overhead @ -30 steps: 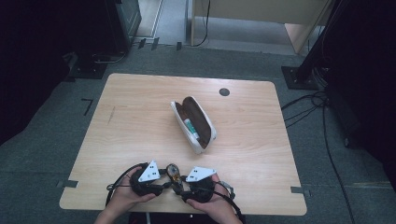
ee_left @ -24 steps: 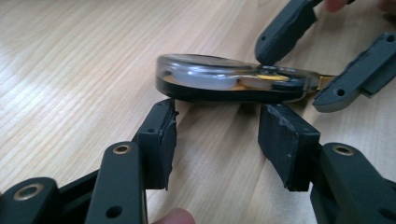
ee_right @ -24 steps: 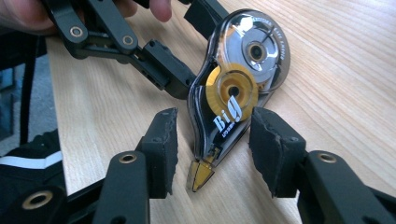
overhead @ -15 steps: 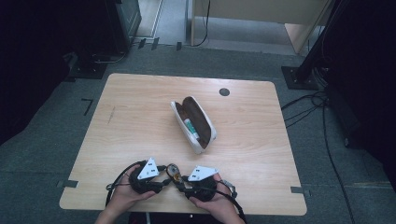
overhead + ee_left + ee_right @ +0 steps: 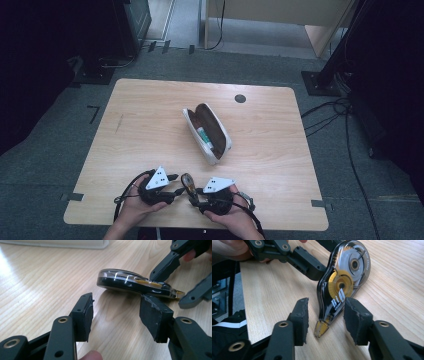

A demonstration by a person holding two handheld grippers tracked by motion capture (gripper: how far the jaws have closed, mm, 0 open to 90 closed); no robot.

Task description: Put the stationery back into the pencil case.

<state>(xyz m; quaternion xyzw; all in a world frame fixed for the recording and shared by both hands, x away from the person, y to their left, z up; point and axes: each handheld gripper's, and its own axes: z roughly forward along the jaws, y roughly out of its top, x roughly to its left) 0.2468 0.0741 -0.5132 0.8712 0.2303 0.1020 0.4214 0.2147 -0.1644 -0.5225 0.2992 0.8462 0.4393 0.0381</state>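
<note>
The correction tape dispenser [image 5: 342, 285] is lying flat on its side on the wooden surface [image 5: 150, 130], right at the near edge between the two hands. It's the clear-shelled kind with a dark body, so you can see the yellow gear and the grey spool inside, plus a yellowish tip pointing back toward the right tongs [image 5: 325, 322]. In the high view it's a small dark thing [image 5: 188, 181] sitting between the two tongs.

Right tongs: spread, with the tip end of the dispenser sitting in the gap. The jaws have just been opening a bit, and as far as I can tell the pads aren't pressing on it. One pad is close to the dispenser's side, but I wouldn't call it a pinch.

Left tongs [image 5: 116, 312]: also spread, aimed at the dispenser from the other side. The dispenser lies just past the tips, and the right-hand pad looks to be right up against its edge or overlapping it; I can't tell if it really touches. Nothing pinched there either. In the left gripper view you can see the right tongs' black jaws coming in at the top right, around the far end of the dispenser.

Further up the surface, well away from the hands, there's an open glasses case [image 5: 210, 134] with a white outside and brown lining and something green and white inside it. Past that, near the far edge, is a round dark cable hole [image 5: 240, 98].
</note>
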